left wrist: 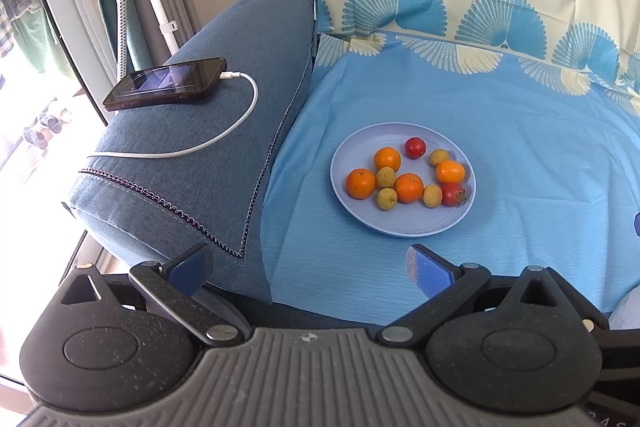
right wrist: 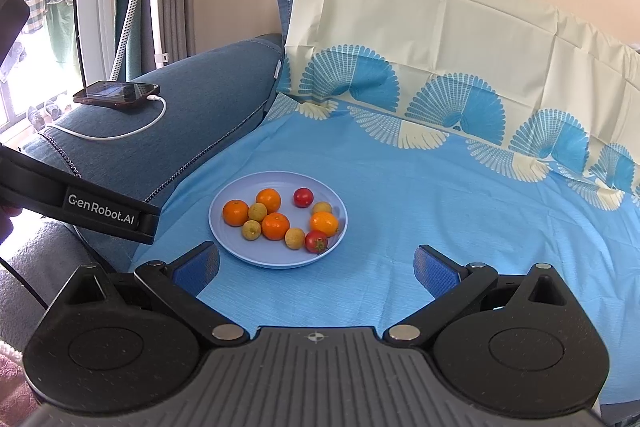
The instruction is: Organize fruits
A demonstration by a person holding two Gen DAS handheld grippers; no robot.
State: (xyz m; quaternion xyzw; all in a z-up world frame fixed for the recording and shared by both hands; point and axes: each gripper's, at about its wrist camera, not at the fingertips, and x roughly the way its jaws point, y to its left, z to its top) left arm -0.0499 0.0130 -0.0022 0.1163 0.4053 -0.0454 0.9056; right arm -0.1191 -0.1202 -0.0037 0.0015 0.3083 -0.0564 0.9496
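A pale blue plate (left wrist: 400, 223) (right wrist: 276, 261) lies on a blue cloth and holds several fruits: orange tangerines (left wrist: 360, 183) (right wrist: 235, 213), red tomatoes (left wrist: 415, 147) (right wrist: 303, 197) and small yellow-green fruits (left wrist: 386, 199) (right wrist: 251, 229). My left gripper (left wrist: 310, 269) is open and empty, short of the plate and to its left. My right gripper (right wrist: 316, 271) is open and empty, just short of the plate's near rim. The left gripper's body (right wrist: 100, 213) shows at the left in the right wrist view.
A blue sofa armrest (left wrist: 192, 155) (right wrist: 192, 115) stands left of the plate, with a black phone (left wrist: 166, 83) (right wrist: 116, 93) and its white charging cable (left wrist: 224, 131) on top. A cream and blue patterned cloth (right wrist: 440, 39) covers the backrest. A window is at far left.
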